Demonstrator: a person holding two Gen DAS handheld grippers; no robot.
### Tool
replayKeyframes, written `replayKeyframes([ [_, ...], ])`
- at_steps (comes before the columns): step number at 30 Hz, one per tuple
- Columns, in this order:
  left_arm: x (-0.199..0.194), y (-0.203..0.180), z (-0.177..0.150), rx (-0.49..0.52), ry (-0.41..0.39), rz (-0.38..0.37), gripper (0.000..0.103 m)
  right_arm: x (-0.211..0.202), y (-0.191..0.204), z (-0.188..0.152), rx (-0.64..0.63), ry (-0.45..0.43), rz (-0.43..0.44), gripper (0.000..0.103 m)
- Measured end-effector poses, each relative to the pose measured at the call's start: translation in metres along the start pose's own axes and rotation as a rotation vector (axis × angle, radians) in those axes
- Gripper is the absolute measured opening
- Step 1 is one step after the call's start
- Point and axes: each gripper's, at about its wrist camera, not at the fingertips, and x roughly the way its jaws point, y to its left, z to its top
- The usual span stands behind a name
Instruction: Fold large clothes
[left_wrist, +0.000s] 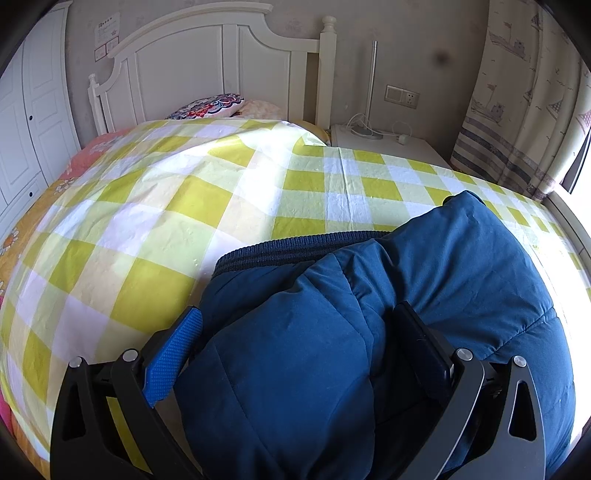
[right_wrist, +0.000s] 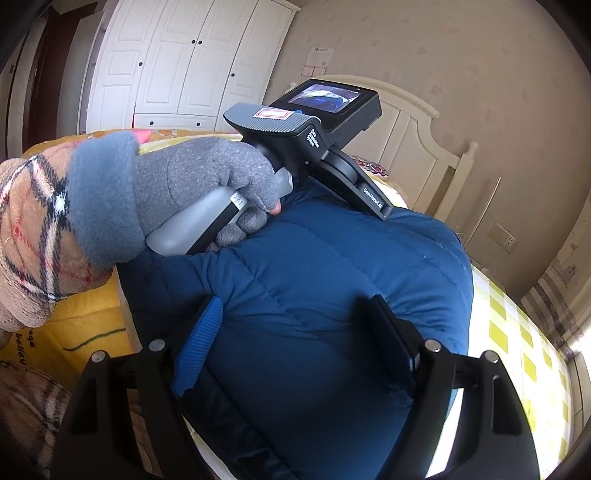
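A navy padded jacket (left_wrist: 388, 314) lies bunched on the bed's yellow-and-white checked sheet (left_wrist: 166, 206), at the end far from the white headboard (left_wrist: 207, 62).

The left claw (left_wrist: 299, 343) stands wide open, its blue-padded finger (left_wrist: 173, 358) and dark finger pressed against either side of a thick roll of the jacket that fills the gap; whether they squeeze it cannot be told.

From the right wrist view, the right claw (right_wrist: 295, 339) is likewise spread wide over the jacket (right_wrist: 332, 277), fabric bulging between its fingers.

Beyond it, nearer the headboard (right_wrist: 413, 133), a grey-gloved hand (right_wrist: 199, 188) grips the handle of the other gripper unit (right_wrist: 310, 125), whose small screen is lit. A white wardrobe (right_wrist: 184, 62) stands past the headboard's far side.
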Motion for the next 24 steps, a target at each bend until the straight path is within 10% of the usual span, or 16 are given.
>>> replayKeyframes([
  [10,-0.049,0.013,-0.015,0.006,-0.061,0.003,0.099,-0.010,-0.018,0.015,0.041,0.058,0.072,0.079],
  [17,-0.088,0.065,-0.058,-0.103,-0.017,-0.150,0.098,-0.034,-0.101,0.005,0.429,-0.021,0.081,0.080],
  [24,-0.131,0.033,-0.075,-0.023,-0.126,-0.155,0.098,-0.017,-0.049,0.016,0.144,0.016,0.031,0.079],
])
